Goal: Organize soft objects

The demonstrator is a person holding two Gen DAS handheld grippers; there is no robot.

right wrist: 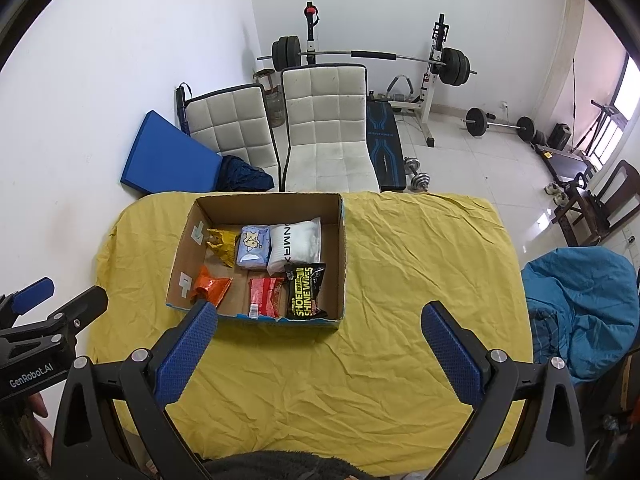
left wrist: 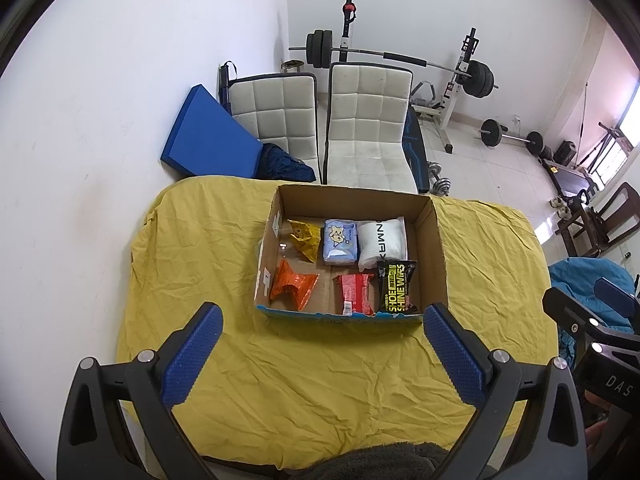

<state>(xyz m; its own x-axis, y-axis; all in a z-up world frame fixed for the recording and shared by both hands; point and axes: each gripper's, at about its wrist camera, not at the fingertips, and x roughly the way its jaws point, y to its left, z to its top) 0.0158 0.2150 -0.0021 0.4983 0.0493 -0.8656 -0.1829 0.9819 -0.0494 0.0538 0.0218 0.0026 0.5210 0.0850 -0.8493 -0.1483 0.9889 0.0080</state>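
At the centre of the left wrist view, a cardboard box [left wrist: 352,200] sits on the yellow cloth [left wrist: 320,360]. It holds six soft packs, among them an orange pouch [left wrist: 294,286] and a white pack [left wrist: 382,242]. The left gripper [left wrist: 320,324] and right gripper [right wrist: 320,320] hover empty, fingers spread wide.
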